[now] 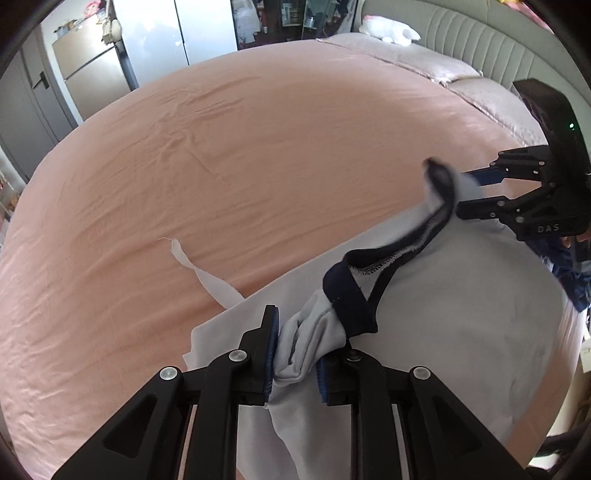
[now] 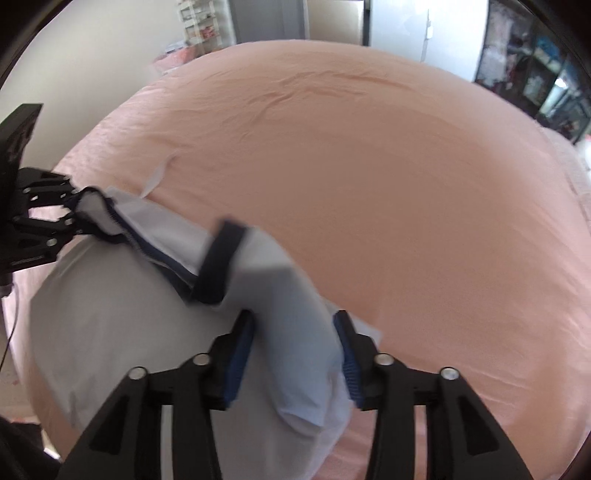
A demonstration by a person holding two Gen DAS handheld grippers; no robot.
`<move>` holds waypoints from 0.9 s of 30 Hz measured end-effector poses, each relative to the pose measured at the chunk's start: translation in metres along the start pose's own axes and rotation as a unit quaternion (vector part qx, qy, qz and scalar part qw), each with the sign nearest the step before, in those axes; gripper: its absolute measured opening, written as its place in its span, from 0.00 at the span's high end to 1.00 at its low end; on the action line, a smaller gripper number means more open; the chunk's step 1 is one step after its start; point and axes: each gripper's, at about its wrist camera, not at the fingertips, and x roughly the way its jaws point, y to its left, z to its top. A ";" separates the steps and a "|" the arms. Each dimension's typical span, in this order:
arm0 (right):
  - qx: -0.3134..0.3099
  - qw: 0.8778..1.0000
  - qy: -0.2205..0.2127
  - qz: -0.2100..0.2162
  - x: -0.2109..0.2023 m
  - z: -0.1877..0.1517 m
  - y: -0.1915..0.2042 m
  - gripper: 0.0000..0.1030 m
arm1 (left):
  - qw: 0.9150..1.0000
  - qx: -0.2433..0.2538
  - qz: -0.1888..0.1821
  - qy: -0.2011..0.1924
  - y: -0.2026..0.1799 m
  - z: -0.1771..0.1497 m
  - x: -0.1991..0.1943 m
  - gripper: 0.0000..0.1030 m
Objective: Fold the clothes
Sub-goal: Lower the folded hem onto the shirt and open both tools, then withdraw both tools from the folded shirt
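A light grey garment with dark navy trim (image 1: pixel 461 306) lies on the pink bed sheet (image 1: pixel 258 147) at the near edge. My left gripper (image 1: pixel 295 354) is shut on a bunched fold of the garment beside the navy collar band (image 1: pixel 351 295). My right gripper (image 2: pixel 295 350) holds another fold of the same garment (image 2: pixel 295 332) between its blue pads; its jaws stand fairly wide around the thick cloth. The right gripper also shows in the left wrist view (image 1: pixel 461 192), with the trim stretched between the two grippers. The left gripper also shows in the right wrist view (image 2: pixel 72 210).
A white fabric strip (image 1: pixel 207 273) trails from the garment onto the sheet. Pillows (image 1: pixel 424 62), a white plush toy (image 1: pixel 388 29) and a padded headboard (image 1: pixel 480 33) are at the far right. Cabinets and a door (image 1: pixel 92 66) stand beyond the bed.
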 end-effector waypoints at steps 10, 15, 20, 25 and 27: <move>0.039 0.999 0.002 -0.023 -0.019 -0.008 -0.022 0.53 | 0.998 -0.056 -0.010 0.012 0.013 0.012 -0.014 0.72; 0.034 0.999 0.006 -0.016 -0.035 -0.022 -0.017 0.53 | 0.996 -0.076 0.045 -0.022 0.019 0.017 -0.043 0.22; 0.028 1.000 0.002 -0.014 -0.054 -0.030 -0.010 0.52 | 0.995 -0.073 0.053 -0.041 0.005 0.018 -0.072 0.19; 0.023 1.000 -0.004 -0.010 -0.075 -0.039 0.001 0.52 | 0.995 -0.059 0.065 -0.043 -0.015 0.009 -0.088 0.18; 0.017 1.000 -0.008 -0.010 -0.082 -0.040 0.008 0.52 | 0.995 -0.054 0.070 -0.043 -0.023 0.005 -0.094 0.18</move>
